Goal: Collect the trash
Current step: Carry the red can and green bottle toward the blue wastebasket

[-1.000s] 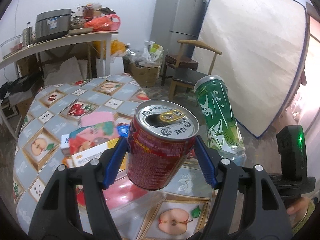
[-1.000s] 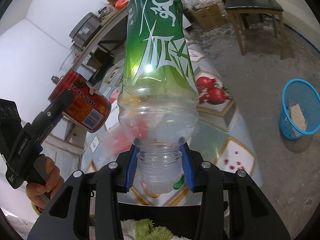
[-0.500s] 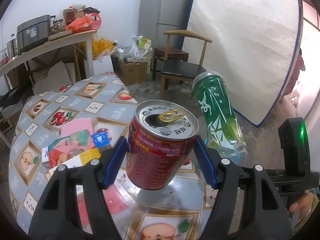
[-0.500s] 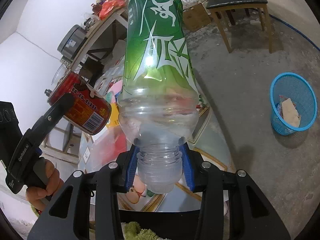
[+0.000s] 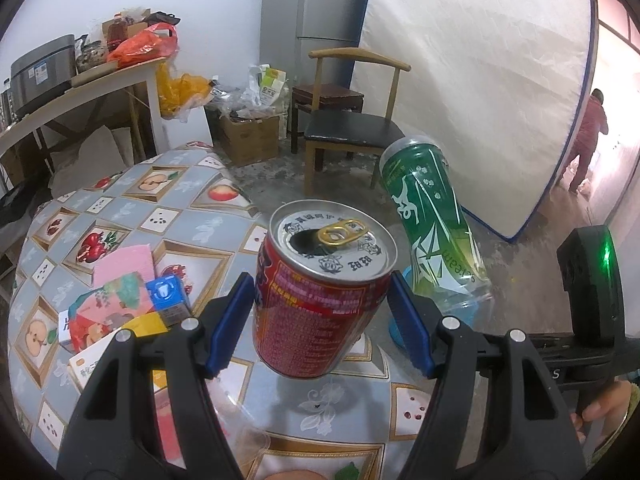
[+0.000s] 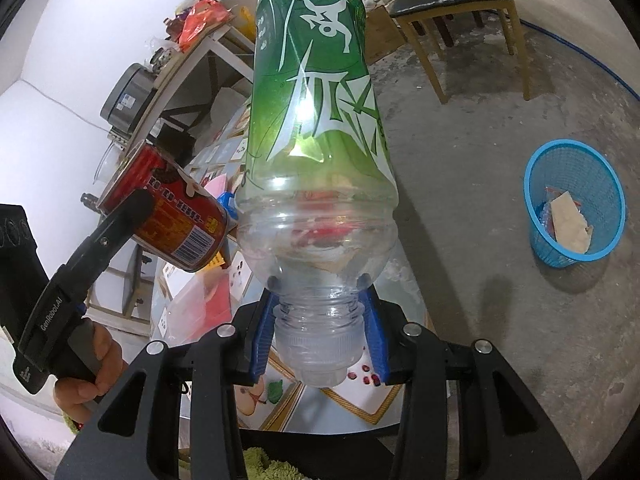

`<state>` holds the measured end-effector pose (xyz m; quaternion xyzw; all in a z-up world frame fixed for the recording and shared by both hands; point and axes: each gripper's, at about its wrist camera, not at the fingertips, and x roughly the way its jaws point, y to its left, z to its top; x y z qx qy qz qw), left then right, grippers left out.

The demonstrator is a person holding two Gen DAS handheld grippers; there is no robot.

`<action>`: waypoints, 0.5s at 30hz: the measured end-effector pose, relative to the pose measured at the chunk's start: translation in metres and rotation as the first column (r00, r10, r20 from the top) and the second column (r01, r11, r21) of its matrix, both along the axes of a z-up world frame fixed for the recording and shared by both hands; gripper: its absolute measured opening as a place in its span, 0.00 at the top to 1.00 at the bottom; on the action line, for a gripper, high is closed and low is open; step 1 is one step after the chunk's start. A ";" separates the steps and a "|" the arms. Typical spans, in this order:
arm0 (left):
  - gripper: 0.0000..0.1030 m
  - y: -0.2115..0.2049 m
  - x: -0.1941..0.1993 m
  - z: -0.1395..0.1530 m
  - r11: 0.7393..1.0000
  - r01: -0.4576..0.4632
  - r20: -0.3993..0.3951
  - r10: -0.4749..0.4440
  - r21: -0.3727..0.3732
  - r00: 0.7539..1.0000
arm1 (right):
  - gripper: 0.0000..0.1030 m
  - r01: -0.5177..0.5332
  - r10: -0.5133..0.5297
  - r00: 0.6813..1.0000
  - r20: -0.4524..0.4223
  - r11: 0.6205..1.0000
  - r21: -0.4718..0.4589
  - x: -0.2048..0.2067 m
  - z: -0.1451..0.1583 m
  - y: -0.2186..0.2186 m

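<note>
My left gripper (image 5: 320,312) is shut on an opened red drink can (image 5: 320,292), held above the table's near edge; the can also shows in the right wrist view (image 6: 172,216). My right gripper (image 6: 320,328) is shut on the neck of an empty plastic bottle with a green label (image 6: 316,120), base pointing away; it also shows in the left wrist view (image 5: 428,220), right of the can. A blue mesh trash basket (image 6: 600,184) with paper scraps stands on the floor to the right.
The round table with a fruit-pattern cloth (image 5: 120,208) carries colourful cartons and packets (image 5: 116,312) and a pink card (image 5: 124,260). A wooden chair (image 5: 352,132), cardboard box (image 5: 248,136), leaning mattress (image 5: 472,80) and cluttered side table (image 5: 80,92) stand beyond. A person (image 5: 592,140) stands at far right.
Both grippers, still holding the can and bottle, have swung right, away from the table centre. The blue basket now sits closer and larger in the right wrist view.
</note>
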<state>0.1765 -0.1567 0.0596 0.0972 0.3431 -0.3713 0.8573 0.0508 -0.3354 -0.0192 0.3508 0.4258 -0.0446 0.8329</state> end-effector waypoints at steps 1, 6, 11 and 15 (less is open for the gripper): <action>0.37 -0.002 -0.002 -0.001 1.000 0.003 0.000 -0.003 0.002 1.000 | 0.62 0.002 -0.002 1.000 -0.001 1.000 0.001 0.000 0.000 -0.001; 0.37 -0.017 0.003 -0.006 1.000 0.029 -0.026 -0.028 0.004 0.999 | 0.62 0.030 -0.030 1.000 -0.007 0.999 0.010 -0.005 -0.004 -0.015; 0.37 -0.046 0.005 -0.014 0.994 0.108 -0.093 -0.108 -0.012 0.990 | 0.62 0.117 -0.117 0.993 -0.012 0.993 0.022 -0.025 -0.007 -0.037; 0.37 -0.092 0.008 -0.026 0.975 0.222 -0.189 -0.220 -0.013 0.957 | 0.62 0.252 -0.249 0.967 -0.052 0.965 0.072 -0.055 -0.024 -0.070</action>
